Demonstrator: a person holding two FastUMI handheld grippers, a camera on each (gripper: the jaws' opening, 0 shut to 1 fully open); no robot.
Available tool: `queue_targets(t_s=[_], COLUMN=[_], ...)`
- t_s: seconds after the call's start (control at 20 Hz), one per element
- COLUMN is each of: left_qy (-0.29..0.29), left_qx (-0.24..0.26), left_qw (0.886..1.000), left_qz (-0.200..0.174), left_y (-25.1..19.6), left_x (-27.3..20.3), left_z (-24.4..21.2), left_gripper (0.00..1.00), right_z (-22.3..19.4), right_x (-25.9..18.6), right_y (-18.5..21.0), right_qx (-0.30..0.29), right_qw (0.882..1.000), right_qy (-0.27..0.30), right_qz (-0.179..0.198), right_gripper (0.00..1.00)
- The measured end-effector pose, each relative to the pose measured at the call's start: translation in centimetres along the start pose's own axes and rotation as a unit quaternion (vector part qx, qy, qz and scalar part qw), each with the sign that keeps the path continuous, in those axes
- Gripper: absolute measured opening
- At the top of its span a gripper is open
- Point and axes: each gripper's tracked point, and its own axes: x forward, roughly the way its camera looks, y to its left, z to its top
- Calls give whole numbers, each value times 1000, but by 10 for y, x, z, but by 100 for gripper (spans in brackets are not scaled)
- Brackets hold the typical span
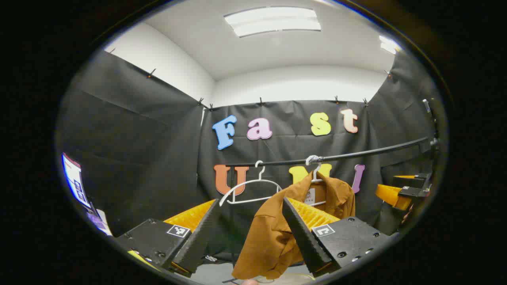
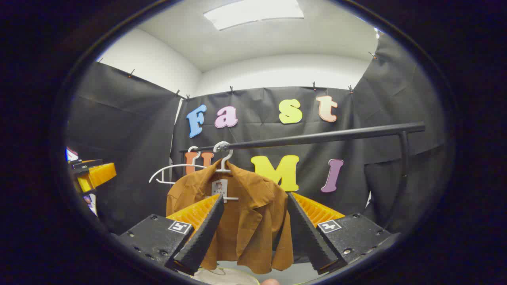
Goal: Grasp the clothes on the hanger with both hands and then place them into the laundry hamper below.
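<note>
A black rail (image 2: 317,138) is crossing the booth, and the right gripper view is showing its upright post at the right end. A brown shirt (image 2: 241,221) is hanging from it on a white hanger (image 2: 223,158), beside an empty white hanger (image 1: 249,190). The left gripper (image 1: 247,233) and right gripper (image 2: 251,233) are both standing spread wide, gripping nothing, with the shirt beyond their fingertips. A pale rim at the bottom may be the hamper (image 2: 225,277).
</note>
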Motion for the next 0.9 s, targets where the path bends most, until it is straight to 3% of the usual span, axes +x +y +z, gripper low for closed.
queue_targets(t_s=[0.15,0.2,0.55,0.9], left_qy=[-4,-4,-4,18], left_qx=[-2,-3,8,6], left_qw=[1000,1000,1000,1000], left_qz=[8,8,13,-7], left_y=[-5,-8,-29,-70], left_x=[1,1,-1,-5], left_z=[4,4,3,-16], left_gripper=[96,100,100,100], right_z=[1,-1,-7,-19], right_x=[3,2,7,14], right_y=[-12,-15,-34,-43], right_qx=[1,2,6,17], right_qw=[1000,1000,1000,1000], right_qy=[1,1,8,20], right_qz=[-4,-3,3,7], right_gripper=[99,99,100,99])
